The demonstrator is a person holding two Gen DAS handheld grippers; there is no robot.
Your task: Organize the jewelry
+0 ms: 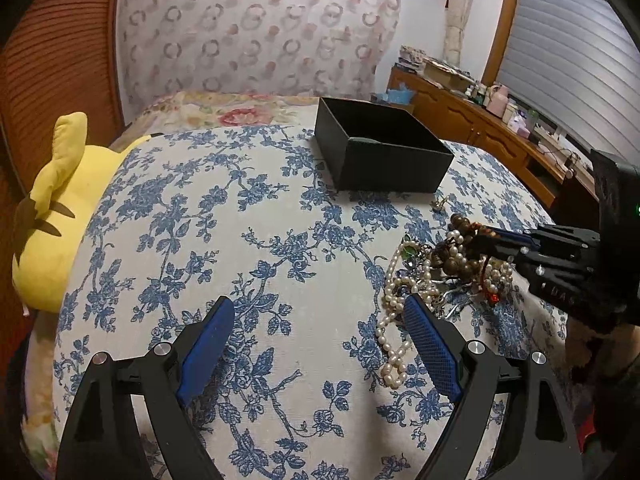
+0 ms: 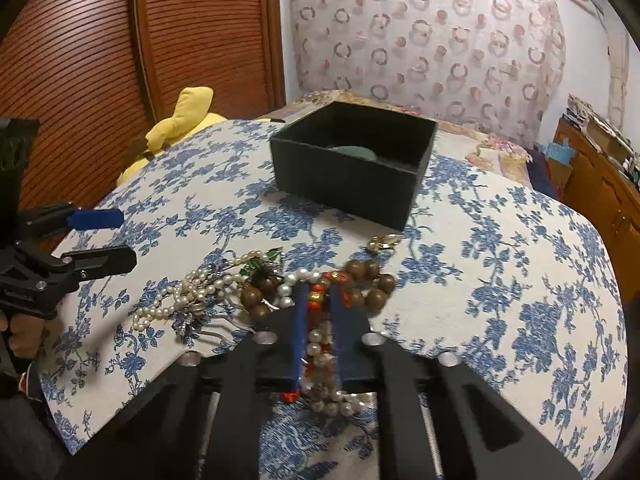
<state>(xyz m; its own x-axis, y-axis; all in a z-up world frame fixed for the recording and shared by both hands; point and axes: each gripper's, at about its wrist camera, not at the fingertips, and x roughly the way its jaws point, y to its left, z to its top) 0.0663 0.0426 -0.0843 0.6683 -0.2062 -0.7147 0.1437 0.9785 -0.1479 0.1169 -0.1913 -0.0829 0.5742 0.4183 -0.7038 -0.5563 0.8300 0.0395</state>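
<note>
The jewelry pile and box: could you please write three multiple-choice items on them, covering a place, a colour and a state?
1. Where does the black box stand relative to the jewelry pile?
A. beyond it
B. under it
C. inside it

2. What colour is the plush toy?
A. green
B. yellow
C. red

3. How are the right gripper's jaws?
A. wide apart, empty
B. out of view
C. closed on the red bead strand

Answers: 1 A, the box sits farther up the cloth; 2 B, it is plainly yellow; 3 C, beads show between the jaws.
</note>
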